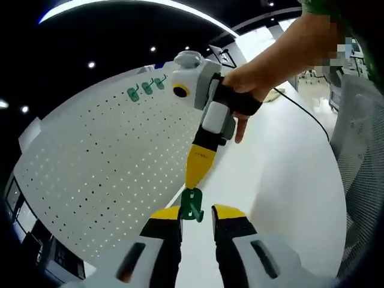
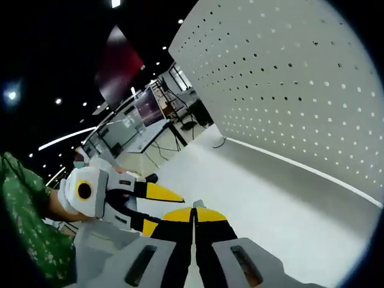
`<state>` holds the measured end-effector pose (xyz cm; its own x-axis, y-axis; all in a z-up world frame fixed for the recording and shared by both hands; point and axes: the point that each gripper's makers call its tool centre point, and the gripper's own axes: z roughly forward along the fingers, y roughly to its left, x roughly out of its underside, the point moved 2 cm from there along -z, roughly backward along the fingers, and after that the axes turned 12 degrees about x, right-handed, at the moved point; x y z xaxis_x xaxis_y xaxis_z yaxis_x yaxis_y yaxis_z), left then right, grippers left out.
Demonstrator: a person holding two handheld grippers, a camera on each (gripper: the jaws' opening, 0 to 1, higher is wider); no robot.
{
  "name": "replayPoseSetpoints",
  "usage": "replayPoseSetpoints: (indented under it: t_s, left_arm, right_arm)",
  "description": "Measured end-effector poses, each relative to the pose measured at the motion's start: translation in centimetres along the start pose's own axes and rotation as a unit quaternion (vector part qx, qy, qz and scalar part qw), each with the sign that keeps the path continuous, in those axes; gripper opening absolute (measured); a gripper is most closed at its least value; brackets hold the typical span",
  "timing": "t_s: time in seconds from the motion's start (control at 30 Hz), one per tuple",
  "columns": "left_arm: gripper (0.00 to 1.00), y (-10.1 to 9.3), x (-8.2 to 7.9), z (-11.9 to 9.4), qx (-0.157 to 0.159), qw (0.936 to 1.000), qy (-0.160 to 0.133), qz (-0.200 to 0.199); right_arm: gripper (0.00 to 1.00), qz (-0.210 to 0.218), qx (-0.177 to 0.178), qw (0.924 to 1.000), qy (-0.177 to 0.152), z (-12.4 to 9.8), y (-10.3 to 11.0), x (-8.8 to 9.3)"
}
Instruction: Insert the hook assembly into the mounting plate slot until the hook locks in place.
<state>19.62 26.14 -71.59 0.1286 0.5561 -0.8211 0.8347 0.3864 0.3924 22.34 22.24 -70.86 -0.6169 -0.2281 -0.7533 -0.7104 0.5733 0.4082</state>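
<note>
A green hook (image 1: 192, 205) hangs pinched at the yellow tip of the right gripper (image 1: 198, 174), which reaches down into the left gripper view from a person's bare hand (image 1: 249, 84). The hook sits just above and between the left gripper (image 1: 196, 215)'s own jaws, which stand a narrow gap apart with nothing between them; whether either yellow pad touches the hook cannot be told. Behind stands a white pegboard (image 1: 102, 162), its face dotted with rows of small holes, rising from a white tabletop (image 1: 282, 180). Three more green hooks (image 1: 146, 87) are already set into the board near its upper edge, well apart from the held one.

In the right gripper view, the right gripper (image 2: 194, 211)'s jaws are pressed together, a sliver of the hook barely visible at their tips. The left gripper (image 2: 162, 193) enters from the left, close beside them, with a green patterned sleeve (image 2: 27, 222) at the edge. The pegboard (image 2: 300, 90) stretches away on the right above the tabletop (image 2: 258, 192).
</note>
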Motion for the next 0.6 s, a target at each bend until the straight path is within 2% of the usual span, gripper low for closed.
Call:
replayPoseSetpoints:
  t_s: [0.3, 0.43, 0.5, 0.6]
  left_arm:
    - [0.10, 0.39, -0.40, 0.22, -0.002, 0.9999, -0.006, 0.008]
    - [0.11, 0.39, -0.39, 0.33, 0.001, 1.0000, -0.007, 0.003]
    - [0.05, 0.34, -0.21, 0.40, 0.004, 1.0000, -0.005, -0.002]
    - [0.05, 0.28, -0.13, 0.48, 0.006, 0.9999, -0.007, -0.009]
  right_arm:
    - [0.00, 0.008, -0.009, 0.9999, -0.001, -0.22, 0.42, -0.23]
    - [0.00, 0.007, -0.009, 0.9999, 0.002, -0.30, 0.54, -0.08]
    - [0.00, 0.008, -0.009, 0.9999, 0.003, -0.40, 0.60, 0.03]
    - [0.00, 0.007, -0.008, 0.9999, 0.005, -0.47, 0.62, 0.13]
